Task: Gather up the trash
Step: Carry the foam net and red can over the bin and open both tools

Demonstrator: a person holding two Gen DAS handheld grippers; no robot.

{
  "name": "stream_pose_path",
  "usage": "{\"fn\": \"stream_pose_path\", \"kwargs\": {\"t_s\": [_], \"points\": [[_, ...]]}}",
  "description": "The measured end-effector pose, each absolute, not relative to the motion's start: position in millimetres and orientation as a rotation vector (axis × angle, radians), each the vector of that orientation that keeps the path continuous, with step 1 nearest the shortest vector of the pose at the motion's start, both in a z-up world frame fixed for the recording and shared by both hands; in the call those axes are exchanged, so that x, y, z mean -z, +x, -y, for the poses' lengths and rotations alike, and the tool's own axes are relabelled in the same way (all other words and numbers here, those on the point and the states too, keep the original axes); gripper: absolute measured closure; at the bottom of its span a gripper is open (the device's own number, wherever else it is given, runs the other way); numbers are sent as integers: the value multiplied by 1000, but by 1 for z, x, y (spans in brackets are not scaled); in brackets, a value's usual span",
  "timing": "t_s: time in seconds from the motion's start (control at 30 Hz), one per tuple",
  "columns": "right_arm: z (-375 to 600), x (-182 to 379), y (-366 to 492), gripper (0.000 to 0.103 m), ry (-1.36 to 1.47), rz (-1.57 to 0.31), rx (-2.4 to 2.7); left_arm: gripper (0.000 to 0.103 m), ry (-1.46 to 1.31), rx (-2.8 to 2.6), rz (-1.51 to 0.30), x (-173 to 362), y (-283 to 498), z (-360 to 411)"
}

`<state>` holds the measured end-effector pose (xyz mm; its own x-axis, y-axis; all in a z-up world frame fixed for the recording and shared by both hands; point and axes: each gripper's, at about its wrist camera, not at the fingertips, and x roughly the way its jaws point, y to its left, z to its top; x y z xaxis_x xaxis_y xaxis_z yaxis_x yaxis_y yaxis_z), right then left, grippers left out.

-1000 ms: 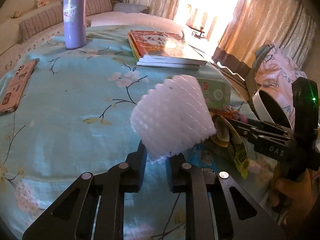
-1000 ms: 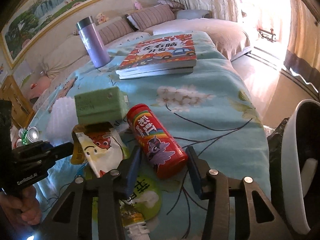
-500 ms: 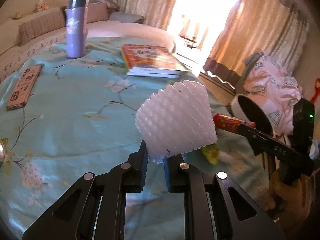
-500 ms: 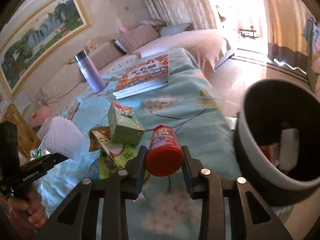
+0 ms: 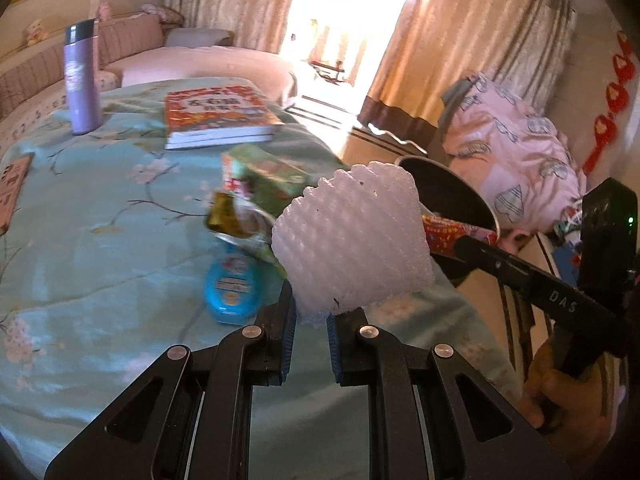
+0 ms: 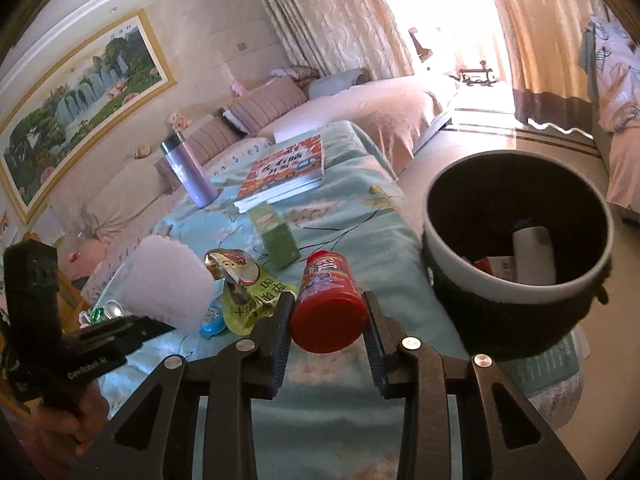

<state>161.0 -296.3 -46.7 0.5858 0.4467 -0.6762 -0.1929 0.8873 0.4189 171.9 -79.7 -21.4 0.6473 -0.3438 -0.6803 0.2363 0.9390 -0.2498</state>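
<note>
Carrying two loads toward the bin [image 6: 516,292] at the right: right claw [image 6: 326,322] clamped on the red can [image 6: 329,308], left claw [image 5: 311,320] pinching the foam net [image 5: 352,240]. Best centred above the rim before letting go, can first, then foam.

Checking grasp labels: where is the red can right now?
Right wrist view: the red can is clamped in the right gripper, above the bed edge, left of the trash bin.
</note>
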Motion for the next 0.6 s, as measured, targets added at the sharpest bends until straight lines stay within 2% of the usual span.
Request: {"fn": "stream_pose_path", "kwargs": {"t_s": [0.6], "points": [[357, 35, 147, 69, 371, -812, -279, 90, -74, 426, -820, 13, 185, 146]]}}
